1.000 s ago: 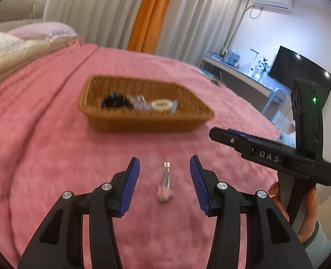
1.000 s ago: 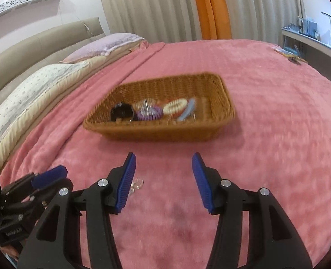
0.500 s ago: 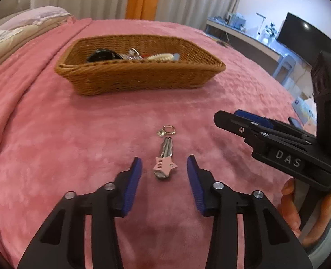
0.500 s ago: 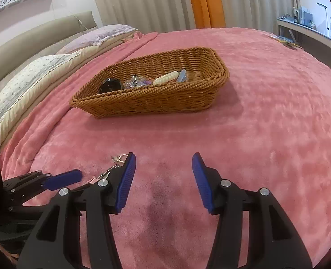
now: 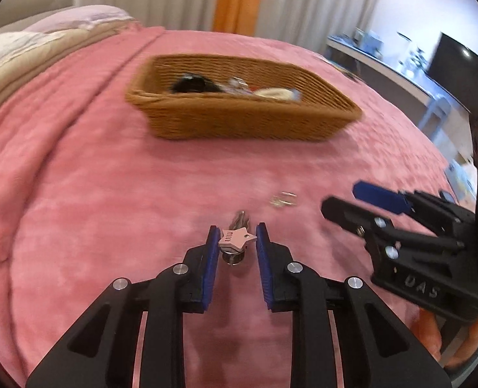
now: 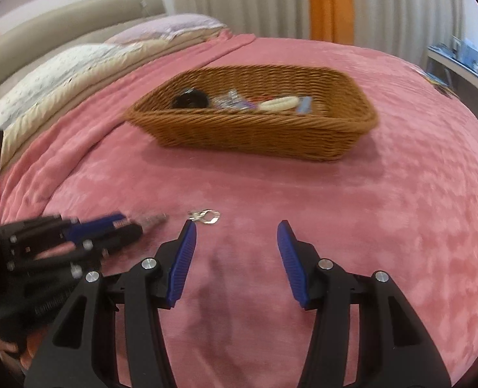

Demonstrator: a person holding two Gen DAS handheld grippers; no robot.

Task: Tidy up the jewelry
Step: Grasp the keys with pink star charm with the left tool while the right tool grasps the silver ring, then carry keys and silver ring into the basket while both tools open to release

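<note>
My left gripper (image 5: 237, 237) is shut on a pink star-shaped hair clip (image 5: 237, 238), held just above the pink blanket. A small silver ring (image 5: 283, 199) lies on the blanket to its right; it also shows in the right wrist view (image 6: 205, 217). My right gripper (image 6: 235, 242) is open and empty, hovering just right of the ring. The wicker basket (image 5: 239, 123) (image 6: 255, 132) sits further back and holds a black hair tie (image 6: 190, 100), a cream clip (image 6: 277, 103) and other small pieces.
The pink blanket (image 6: 384, 210) covers the whole bed. Pillows (image 6: 61, 68) lie at the back left. A desk and a TV (image 5: 459, 68) stand off the bed to the right. Curtains hang behind.
My left gripper has moved forward over the star clip and closed on it. The right gripper has shifted a little nearer the silver ring and stays open.
</note>
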